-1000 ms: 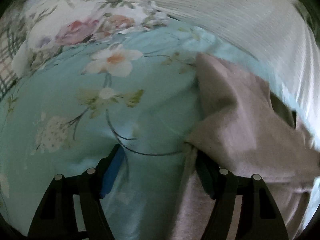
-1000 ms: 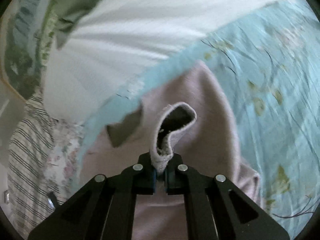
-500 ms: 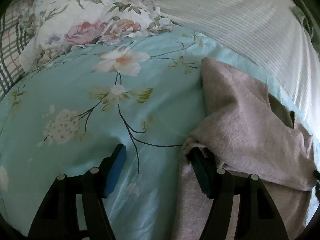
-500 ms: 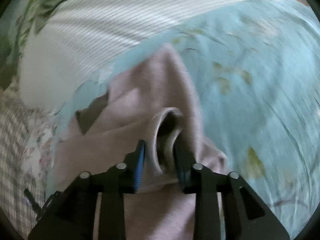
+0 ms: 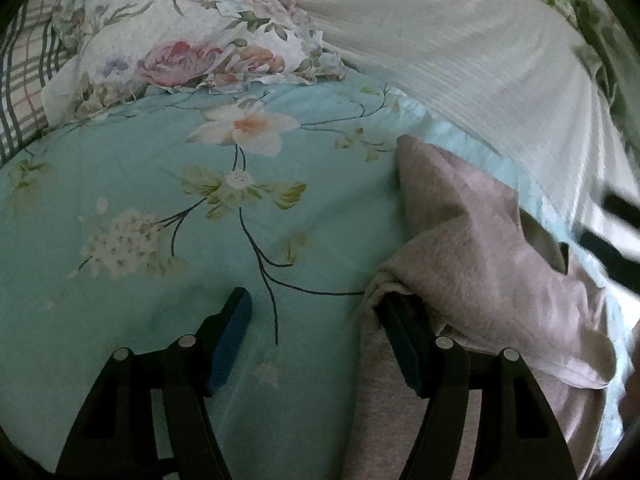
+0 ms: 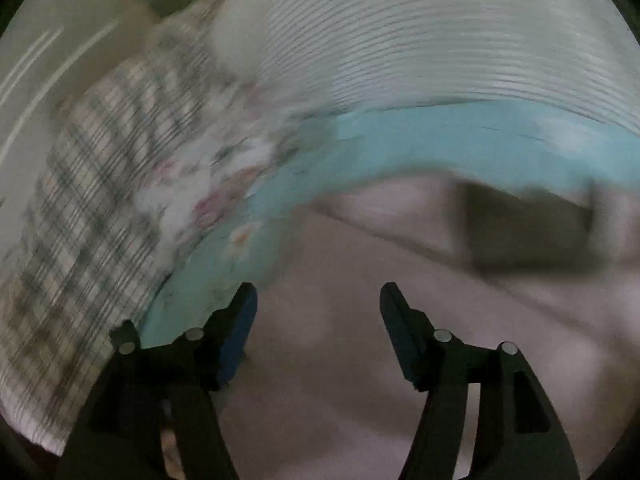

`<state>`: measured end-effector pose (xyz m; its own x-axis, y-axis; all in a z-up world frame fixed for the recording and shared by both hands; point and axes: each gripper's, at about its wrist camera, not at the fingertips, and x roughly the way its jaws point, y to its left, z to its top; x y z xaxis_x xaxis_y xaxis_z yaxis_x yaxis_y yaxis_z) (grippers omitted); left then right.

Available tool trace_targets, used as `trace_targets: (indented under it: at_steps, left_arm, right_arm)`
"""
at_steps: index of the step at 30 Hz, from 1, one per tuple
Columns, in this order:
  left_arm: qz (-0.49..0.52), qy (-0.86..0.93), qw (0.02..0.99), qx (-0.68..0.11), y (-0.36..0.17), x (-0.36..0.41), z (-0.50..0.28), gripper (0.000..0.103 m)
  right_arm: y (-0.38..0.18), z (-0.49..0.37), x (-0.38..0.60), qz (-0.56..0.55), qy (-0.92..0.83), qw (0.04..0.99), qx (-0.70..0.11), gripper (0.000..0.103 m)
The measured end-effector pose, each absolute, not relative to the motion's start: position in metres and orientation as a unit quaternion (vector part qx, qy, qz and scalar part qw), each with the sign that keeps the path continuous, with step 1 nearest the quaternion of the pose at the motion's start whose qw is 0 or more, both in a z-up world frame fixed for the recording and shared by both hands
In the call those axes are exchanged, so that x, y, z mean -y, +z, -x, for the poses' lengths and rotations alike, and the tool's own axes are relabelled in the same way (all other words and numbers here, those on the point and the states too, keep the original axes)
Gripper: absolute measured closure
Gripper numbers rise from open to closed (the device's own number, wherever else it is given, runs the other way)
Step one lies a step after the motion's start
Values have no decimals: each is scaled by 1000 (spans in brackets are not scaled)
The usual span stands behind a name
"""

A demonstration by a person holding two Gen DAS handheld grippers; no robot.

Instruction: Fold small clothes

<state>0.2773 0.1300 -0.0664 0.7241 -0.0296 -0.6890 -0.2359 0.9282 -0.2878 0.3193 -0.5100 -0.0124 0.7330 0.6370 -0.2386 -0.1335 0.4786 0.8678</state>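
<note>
A pinkish-grey small garment [image 5: 480, 248] lies crumpled on the teal floral bedsheet [image 5: 160, 208], at the right of the left wrist view. My left gripper [image 5: 316, 312] is open and low over the sheet. Its right finger [image 5: 400, 340] is tucked against the garment's near fold, and only bare sheet lies between the pads. The right wrist view is blurred. In it my right gripper [image 6: 318, 300] hovers above the garment [image 6: 360, 340] with its jaws opening and nothing between them. Dark blurred shapes [image 5: 616, 236] at the right edge of the left wrist view may be that gripper.
A rose-patterned pillow [image 5: 180, 40] and plaid fabric [image 5: 24, 64] lie at the far left. A white ribbed blanket [image 5: 460, 60] runs along the far right, beside the garment. In the right wrist view the blanket [image 6: 440, 40] fills the top.
My right gripper let go of the garment's rolled edge, opened wide, and lifted and swung away. My left gripper stayed open at the garment's fold and shifted only slightly.
</note>
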Motion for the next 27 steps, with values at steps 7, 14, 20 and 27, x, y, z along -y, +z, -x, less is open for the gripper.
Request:
trace_targets:
  at_steps: [7,14,20,27]
  left_arm:
    - [186,51,917,-350,-69,-131,-275,34]
    - [231,82,920,-305,-67,-148,-258,39]
    - [264,73,913,-302,-66,-159,-255,39]
    - [280,70,906,-309,-67,-164,-256,39]
  right_arm:
    - [-14,-452,449,-350,336,766,-420,36]
    - [-25,-471,450,-443,337,758,-341,102]
    - [-1,-404,477,-458,304,781,-297,100]
    - [2,-351,423,-415,295,783,-357,100]
